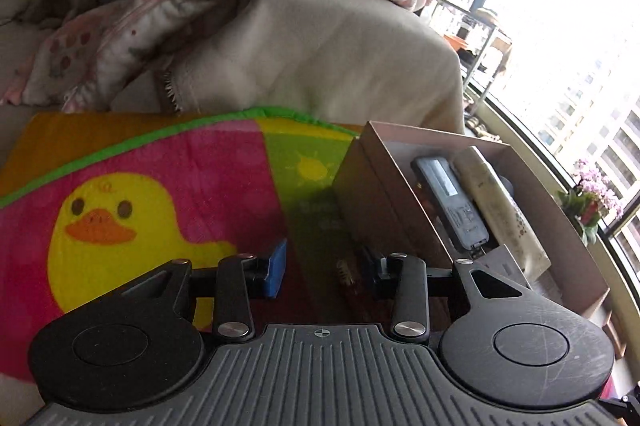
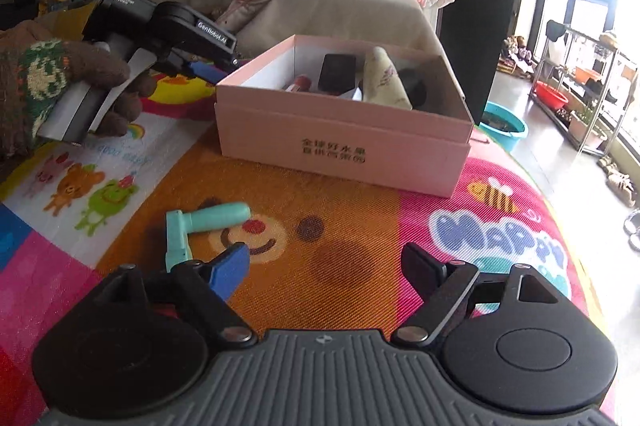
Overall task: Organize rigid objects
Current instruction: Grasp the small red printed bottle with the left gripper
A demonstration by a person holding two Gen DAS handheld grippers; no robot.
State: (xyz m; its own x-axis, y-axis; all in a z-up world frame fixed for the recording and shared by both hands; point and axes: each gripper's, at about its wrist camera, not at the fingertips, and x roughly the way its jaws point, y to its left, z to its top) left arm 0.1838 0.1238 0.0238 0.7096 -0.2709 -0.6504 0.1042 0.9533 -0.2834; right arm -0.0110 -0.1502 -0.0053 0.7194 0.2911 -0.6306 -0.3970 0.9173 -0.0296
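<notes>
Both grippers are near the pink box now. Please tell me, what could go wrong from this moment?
1. The teal handle lies close to the open right gripper, beside its blue finger; a careless approach may push it away instead of grasping it.
2. The pink box is already crowded with a remote and others, so another object may not lie flat.

Matt pink cardboard box (image 2: 344,142)

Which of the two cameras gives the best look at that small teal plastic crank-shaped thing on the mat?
The right wrist view: the small teal plastic crank-shaped piece lies whole on the colourful mat, just beyond the open right gripper. The left wrist view does not show it.
</notes>
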